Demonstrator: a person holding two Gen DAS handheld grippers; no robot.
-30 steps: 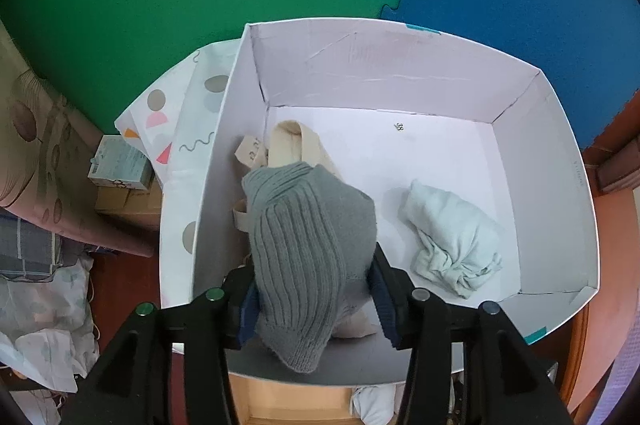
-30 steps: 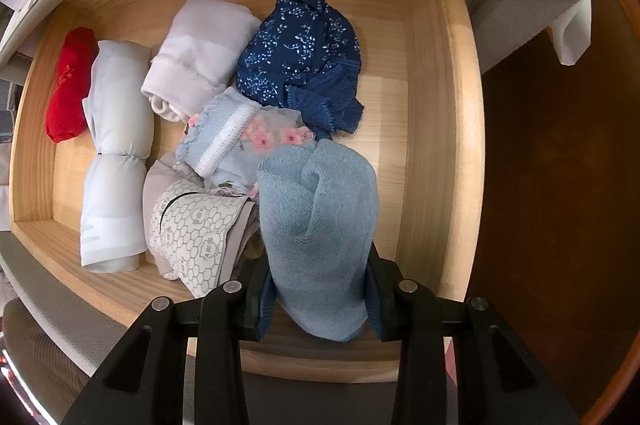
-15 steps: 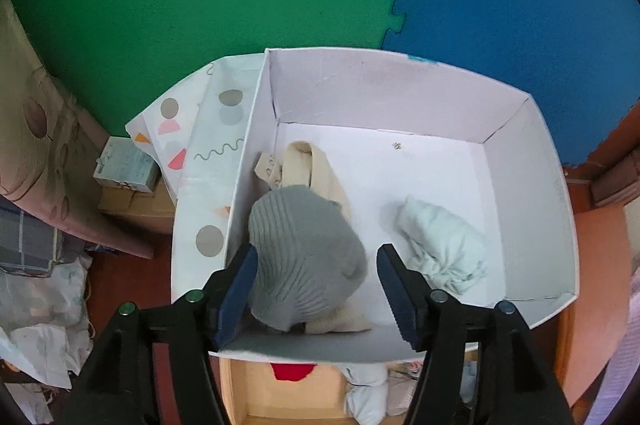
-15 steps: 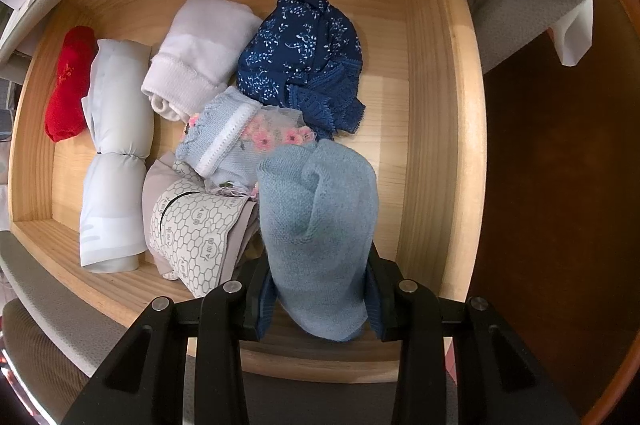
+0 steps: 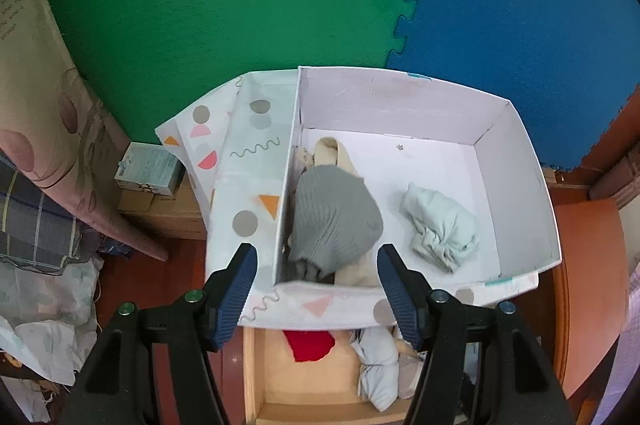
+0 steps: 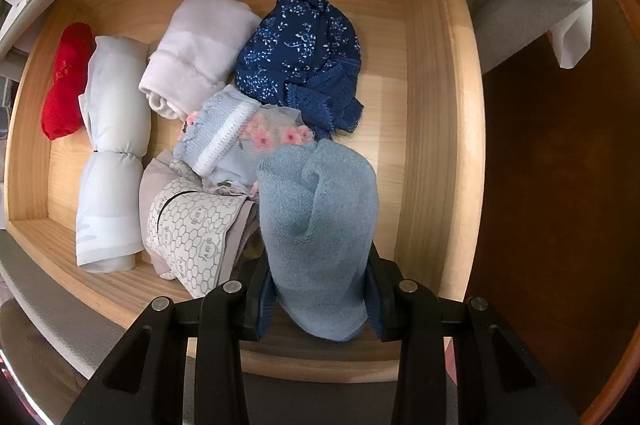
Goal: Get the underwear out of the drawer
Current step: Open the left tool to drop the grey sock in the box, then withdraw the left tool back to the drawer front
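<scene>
Judging by what lies where, you are roughly a third of the way through: three pieces already sit in the white box, namely a grey ribbed knit slumped against the box's left wall, a cream piece mostly buried under it, and a crumpled pale mint piece lying apart to the right. Your left gripper stands with its jaws wide and nothing between them, above the box's near edge; the jaws have just been opening, and the grey knit lies free in the box beyond them. Your right gripper is clamped narrow on a light blue knit piece, a soft, loosely woven roll held over the wooden drawer, whose grain is pale and smooth. Left in that drawer you have a navy floral piece with lace trim, a lilac folded piece, a red one, a glossy pale blue roll cinched in the middle, a blue piece with pink flowers, and what looks like a honeycomb-printed band, though its fabric is hard to make out.
</scene>
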